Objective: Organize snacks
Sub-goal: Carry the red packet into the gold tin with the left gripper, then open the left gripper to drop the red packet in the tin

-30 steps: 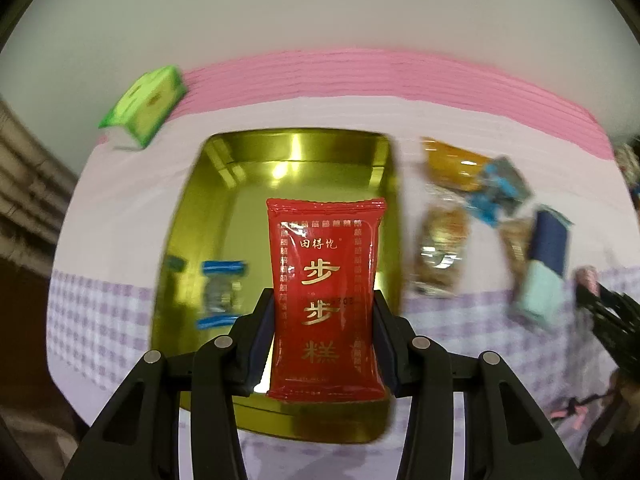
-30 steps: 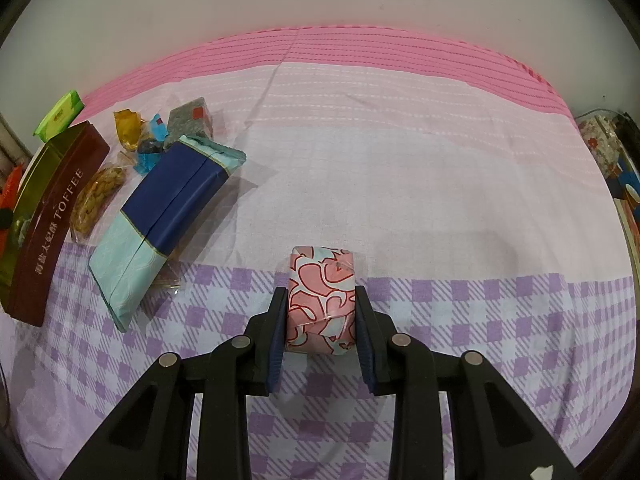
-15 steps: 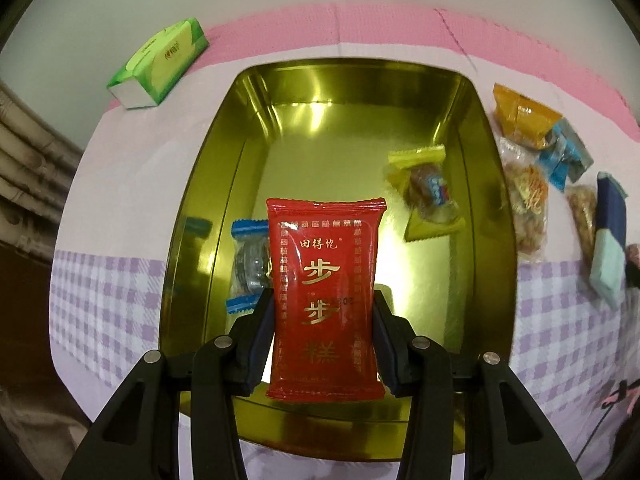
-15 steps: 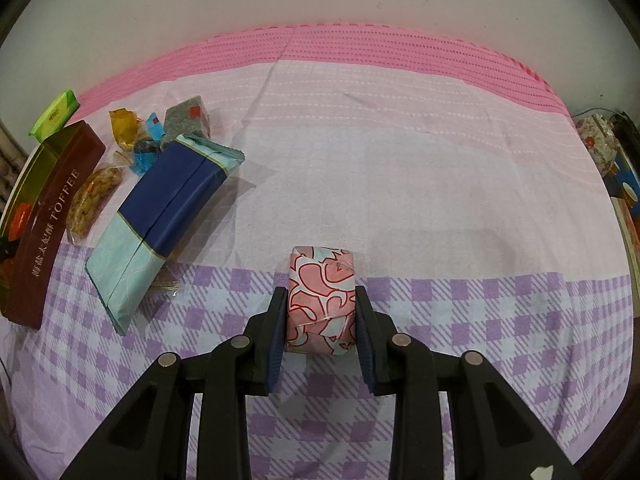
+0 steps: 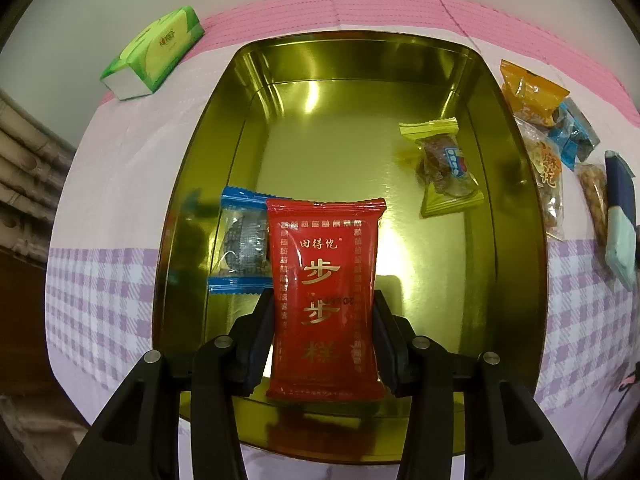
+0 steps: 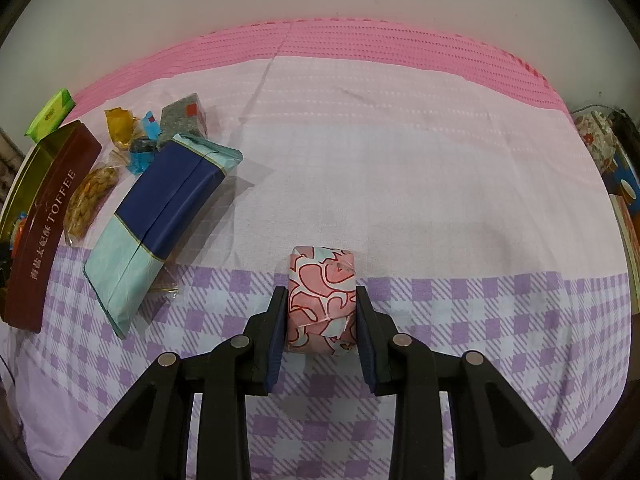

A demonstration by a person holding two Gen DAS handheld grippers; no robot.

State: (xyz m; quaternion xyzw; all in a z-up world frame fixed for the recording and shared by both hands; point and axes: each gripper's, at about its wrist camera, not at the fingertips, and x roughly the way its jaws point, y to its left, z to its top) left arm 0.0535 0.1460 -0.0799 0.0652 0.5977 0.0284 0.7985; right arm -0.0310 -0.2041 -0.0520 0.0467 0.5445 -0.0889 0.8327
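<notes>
My left gripper (image 5: 324, 304) is shut on a red snack packet (image 5: 323, 280) with gold characters and holds it over the near half of the open gold tin (image 5: 516, 184). Inside the tin lie a blue-ended wrapped snack (image 5: 240, 240) at the left and a yellow-wrapped snack (image 5: 446, 164) at the right. My right gripper (image 6: 321, 300) is shut on a pink and white patterned packet (image 6: 322, 296) above the checked cloth. The tin shows in the right wrist view as a brown TOFFEE side (image 6: 44, 232) at the far left.
Loose snacks lie right of the tin: an orange packet (image 5: 528, 92), a blue packet (image 5: 574, 136), nut bars (image 5: 546, 184). A navy and pale blue pack (image 6: 160, 224) lies beside them. A green tissue pack (image 5: 154, 52) sits at the back left. The pink and purple cloth (image 6: 400, 160) covers the table.
My left gripper has moved forward and lower over the tin with the red packet; the tin now fills the view. The right gripper and its pink packet have hardly moved.
</notes>
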